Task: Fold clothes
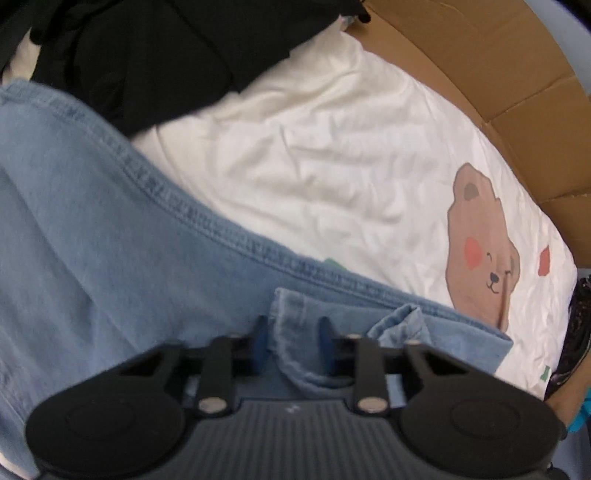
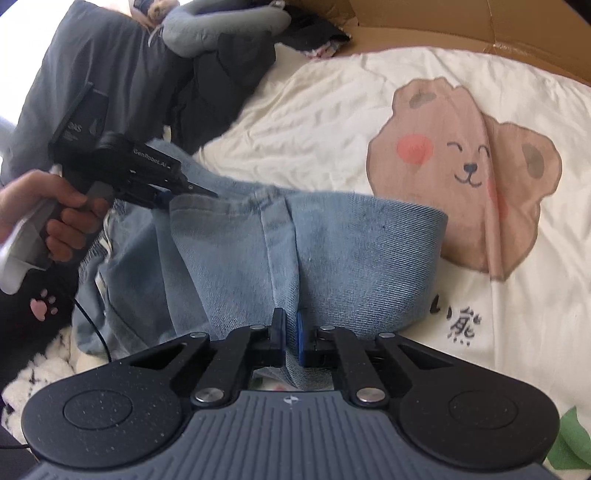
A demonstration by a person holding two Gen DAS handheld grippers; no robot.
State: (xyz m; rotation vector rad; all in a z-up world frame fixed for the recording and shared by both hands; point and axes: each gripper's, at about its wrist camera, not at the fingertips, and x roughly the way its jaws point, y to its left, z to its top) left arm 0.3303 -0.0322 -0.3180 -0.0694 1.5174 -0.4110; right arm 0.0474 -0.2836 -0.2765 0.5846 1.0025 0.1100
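Light blue jeans [image 1: 110, 258] lie across a white sheet printed with a brown bear [image 1: 480, 251]. My left gripper [image 1: 293, 339] is shut on a thick fold of the denim hem. In the right wrist view the jeans [image 2: 351, 251] are raised into a fold between both grippers. My right gripper [image 2: 291, 332] is shut on the near denim edge, its blue pads nearly touching. The left gripper [image 2: 184, 192], held by a hand [image 2: 55, 206], pinches the far left corner of the same fold.
Black clothes [image 1: 147, 55] are piled at the far end of the sheet. A grey garment [image 2: 110, 66] and a grey plush [image 2: 207, 33] lie at the back left. Cardboard [image 1: 498, 74] borders the far side. A black item with a pink paw [image 2: 44, 306] sits at the left.
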